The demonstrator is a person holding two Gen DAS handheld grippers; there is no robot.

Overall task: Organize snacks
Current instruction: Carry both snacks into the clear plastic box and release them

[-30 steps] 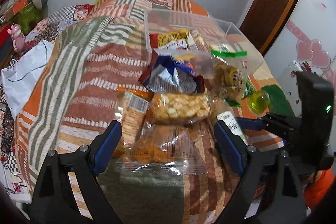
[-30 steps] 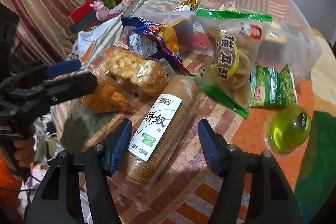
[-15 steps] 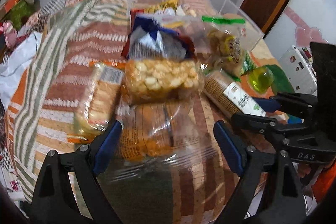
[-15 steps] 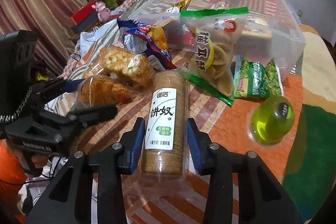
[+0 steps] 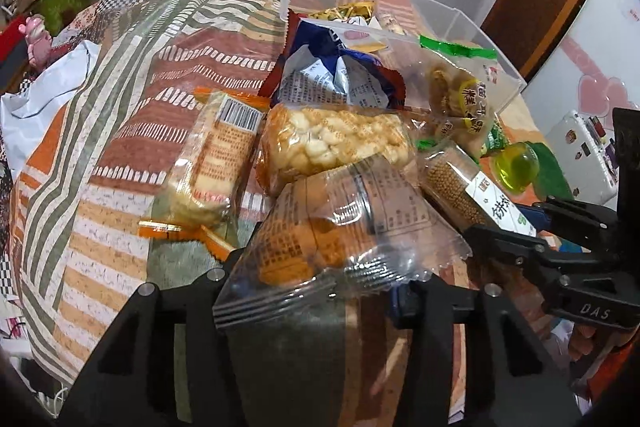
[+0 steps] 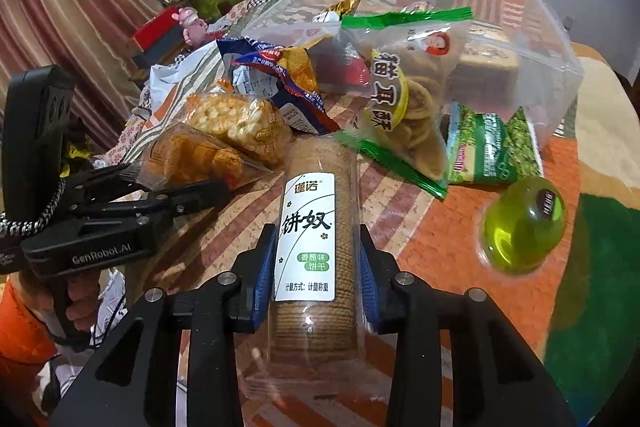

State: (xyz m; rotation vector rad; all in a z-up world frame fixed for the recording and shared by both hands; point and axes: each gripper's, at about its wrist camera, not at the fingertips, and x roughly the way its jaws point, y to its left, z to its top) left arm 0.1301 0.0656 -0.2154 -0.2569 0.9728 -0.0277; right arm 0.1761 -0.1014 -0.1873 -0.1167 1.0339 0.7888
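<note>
Left wrist view: the left tongs (image 5: 316, 291) are clamped on a clear packet of orange snacks (image 5: 332, 227), its crimped end sticking out toward the camera and the pack tilted up off the patchwork bedspread (image 5: 132, 95). Just beyond it lies a puffed-corn bag (image 5: 332, 143), with an orange-edged wafer pack (image 5: 212, 167) to its left and a blue foil bag (image 5: 336, 79) behind, leaning against the clear storage bin (image 5: 460, 27). At the right edge, the right tongs (image 5: 516, 227) grip the biscuit tube (image 5: 468, 187). Right wrist view: the right tongs (image 6: 316, 263) are squeezed tight on the biscuit tube (image 6: 312, 227), blue pads pressed to both sides of its white label. A green-trimmed cookie bag (image 6: 404, 99) leans on the clear storage bin (image 6: 540, 27), a green pea packet (image 6: 488, 147) beside it, and a green jelly cup (image 6: 524, 223) sits apart at right. The left tongs (image 6: 192, 187) hold the orange packet (image 6: 196, 155) at left.
</note>
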